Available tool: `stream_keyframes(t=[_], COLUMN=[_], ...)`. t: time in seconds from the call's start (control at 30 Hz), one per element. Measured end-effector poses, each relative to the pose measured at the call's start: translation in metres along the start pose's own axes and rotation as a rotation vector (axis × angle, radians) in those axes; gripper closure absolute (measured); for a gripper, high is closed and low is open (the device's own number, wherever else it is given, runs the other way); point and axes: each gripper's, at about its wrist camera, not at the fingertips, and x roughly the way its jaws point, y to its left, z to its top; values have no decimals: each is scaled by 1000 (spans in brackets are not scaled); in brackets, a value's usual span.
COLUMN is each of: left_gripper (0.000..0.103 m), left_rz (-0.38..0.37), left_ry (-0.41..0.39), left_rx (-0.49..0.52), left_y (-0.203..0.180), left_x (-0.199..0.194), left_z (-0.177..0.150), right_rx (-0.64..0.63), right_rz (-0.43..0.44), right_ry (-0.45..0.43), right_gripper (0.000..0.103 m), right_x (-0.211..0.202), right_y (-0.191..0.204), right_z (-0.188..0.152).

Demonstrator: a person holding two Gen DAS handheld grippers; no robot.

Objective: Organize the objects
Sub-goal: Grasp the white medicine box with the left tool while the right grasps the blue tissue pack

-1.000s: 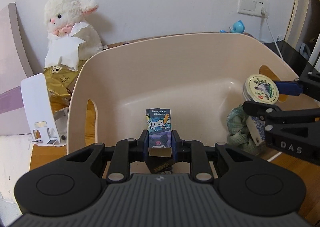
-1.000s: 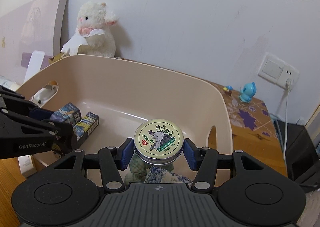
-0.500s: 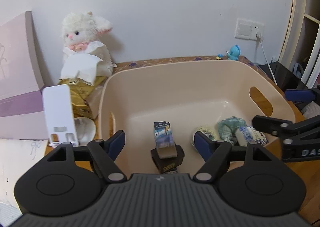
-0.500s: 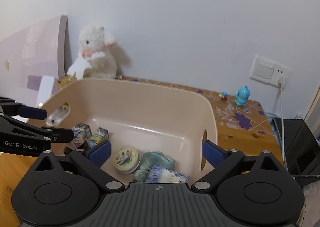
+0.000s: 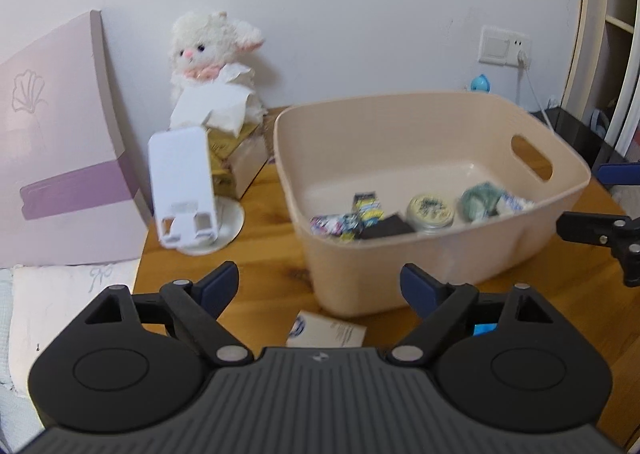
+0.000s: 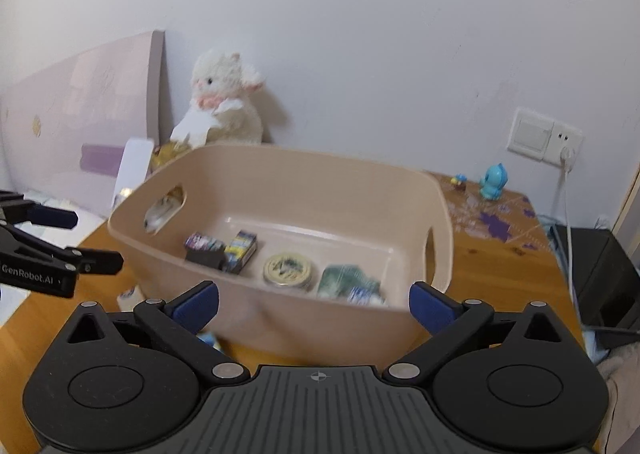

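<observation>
A beige plastic tub (image 5: 440, 254) (image 6: 288, 318) stands on the wooden table. Inside it lie small cartoon-printed boxes (image 5: 366, 208) (image 6: 240, 250), a round tin (image 5: 430, 210) (image 6: 288, 270) and a green and white cloth bundle (image 5: 484, 200) (image 6: 348, 286). My left gripper (image 5: 320, 286) is open and empty, back from the tub's near left wall. My right gripper (image 6: 314, 304) is open and empty, in front of the tub's near wall. A white card (image 5: 328, 330) lies on the table just in front of the tub.
A white plush lamb (image 5: 212, 66) (image 6: 224, 98) sits at the back wall over a gold box (image 5: 232, 158). A white phone stand (image 5: 184, 182) and a pink board (image 5: 60, 158) stand at left. A blue figurine (image 6: 494, 180) and a wall socket (image 6: 544, 134) are at right.
Both grippers let go of their loads, the cartoon box and the tin, which now lie in the tub. Both have opened and pulled back and up from the tub.
</observation>
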Motion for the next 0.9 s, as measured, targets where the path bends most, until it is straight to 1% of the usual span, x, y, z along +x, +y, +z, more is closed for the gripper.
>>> stream_keyframes(t=[0.1,0.27,0.4,0.57,0.73,0.8,0.83,0.9], left_gripper=[14,14,14,14,13,12,11,10], left_rz=[-2,-13,-28,-40,-51,-59,-63,-71], left_ry=[9,25,54,93,101,107,107,104], left_rx=[8,7,15,33,40,48,51,55], left_y=[6,15,18,18,17,15,14,12], left_x=[0,3,11,27,43,49,52,57], left_z=[-12,-29,-41,-52,-62,-63,-65,-66], right_rx=[-14,-9,8,-11,-10,-47,-52,-49], right_rz=[-6,16,49,58,79,67,74,79], right_ry=[43,109,167,215,239,218,209,198], right_gripper=[0,0,0,0,0,0,0,0], right_x=[5,16,30,50,66,67,68,71], right_y=[6,13,18,29,37,43,45,48], right_z=[-12,-35,-53,-71,-80,-81,-81,-80])
